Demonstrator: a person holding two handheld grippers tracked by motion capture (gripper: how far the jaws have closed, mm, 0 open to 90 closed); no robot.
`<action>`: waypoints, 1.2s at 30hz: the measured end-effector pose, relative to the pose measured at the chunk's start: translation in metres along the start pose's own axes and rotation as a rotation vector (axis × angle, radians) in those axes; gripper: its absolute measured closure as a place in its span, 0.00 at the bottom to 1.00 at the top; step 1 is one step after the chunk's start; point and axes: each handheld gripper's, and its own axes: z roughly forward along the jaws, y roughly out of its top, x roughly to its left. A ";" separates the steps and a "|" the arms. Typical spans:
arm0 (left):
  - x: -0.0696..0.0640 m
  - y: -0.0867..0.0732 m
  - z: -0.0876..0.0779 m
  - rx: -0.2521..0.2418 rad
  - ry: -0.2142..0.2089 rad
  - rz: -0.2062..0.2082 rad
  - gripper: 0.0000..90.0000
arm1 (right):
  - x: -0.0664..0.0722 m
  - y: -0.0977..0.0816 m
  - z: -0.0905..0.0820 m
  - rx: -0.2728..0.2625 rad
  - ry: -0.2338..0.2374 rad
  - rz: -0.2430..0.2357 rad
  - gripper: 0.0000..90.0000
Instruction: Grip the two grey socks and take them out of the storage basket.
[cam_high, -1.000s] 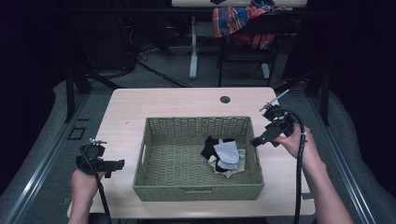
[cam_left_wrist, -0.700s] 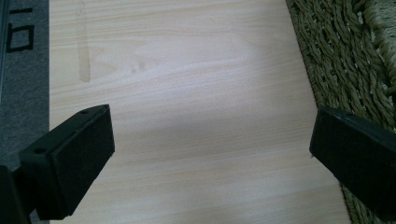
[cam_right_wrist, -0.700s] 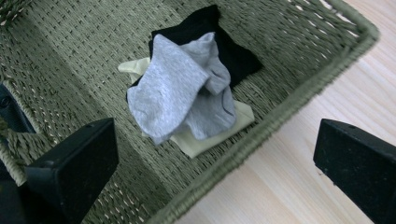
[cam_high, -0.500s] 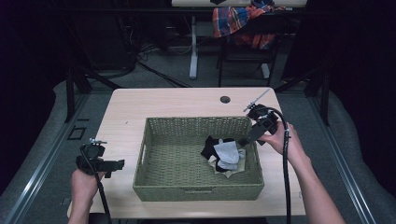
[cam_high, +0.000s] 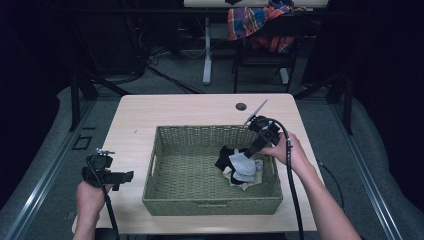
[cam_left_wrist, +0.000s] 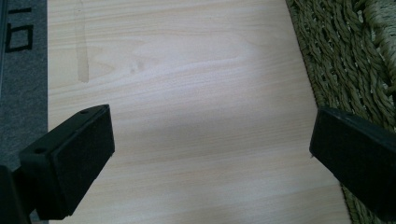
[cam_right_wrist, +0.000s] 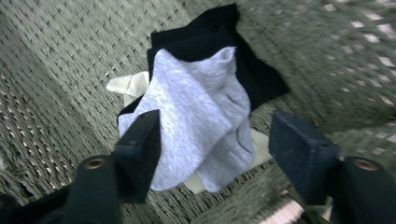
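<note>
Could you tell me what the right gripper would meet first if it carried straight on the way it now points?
Most likely the grey sock atop the pile in the basket; the right gripper has its jaws open around it.

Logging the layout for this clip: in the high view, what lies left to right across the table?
Left black two-jaw gripper → green woven wicker basket → pile of black, grey and cream cloths → right black two-jaw gripper.
</note>
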 end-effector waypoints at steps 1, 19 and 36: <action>0.000 0.000 0.000 0.000 0.000 0.000 0.00 | 0.000 0.000 0.000 0.000 0.000 0.000 0.41; -0.001 0.000 0.001 0.000 0.000 0.005 0.00 | 0.003 0.003 0.024 0.080 -0.010 0.016 0.86; -0.001 0.001 0.001 -0.001 -0.001 0.008 0.00 | 0.012 -0.001 -0.016 -0.039 0.020 -0.009 0.95</action>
